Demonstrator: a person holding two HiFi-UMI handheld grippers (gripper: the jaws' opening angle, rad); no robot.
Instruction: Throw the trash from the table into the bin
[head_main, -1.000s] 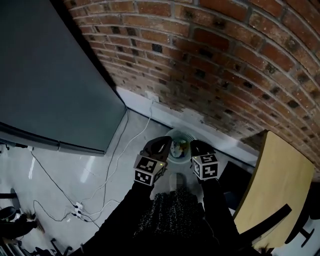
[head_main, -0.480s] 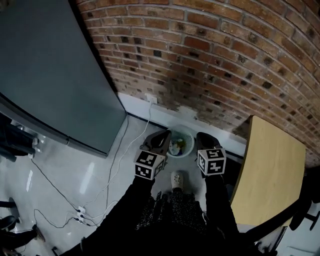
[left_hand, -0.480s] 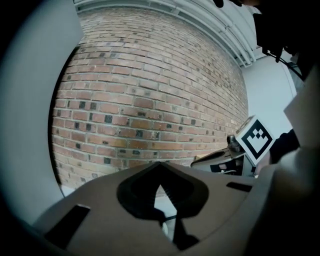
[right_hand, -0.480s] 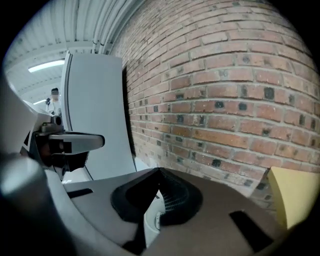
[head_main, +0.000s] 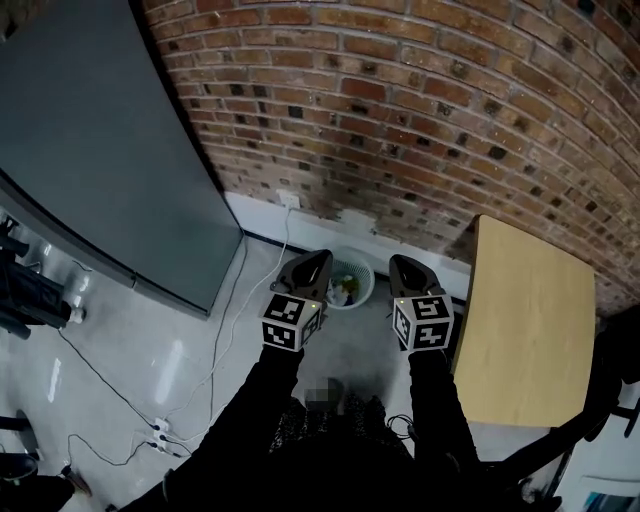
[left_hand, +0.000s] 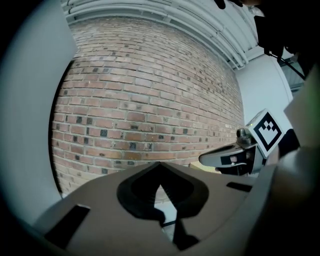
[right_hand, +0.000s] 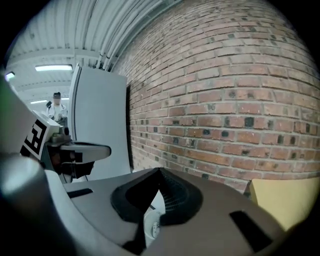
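In the head view the left tongs (head_main: 316, 262) and right tongs (head_main: 404, 266) hang either side of the bin (head_main: 366, 272) by the brick wall (head_main: 400, 120), with the trash (head_main: 345, 289) inside it and the tabletop (head_main: 525, 330) at the right looking bare; open floor lies to the left, but a swing right could clip the tabletop's near edge and a careless step could snag the cable (head_main: 225, 330). The left gripper view shows the left tongs clenched on nothing, the right tongs near enough that a quick turn might knock them together. The right gripper view shows the right tongs clenched and empty too, the bin just past their tips
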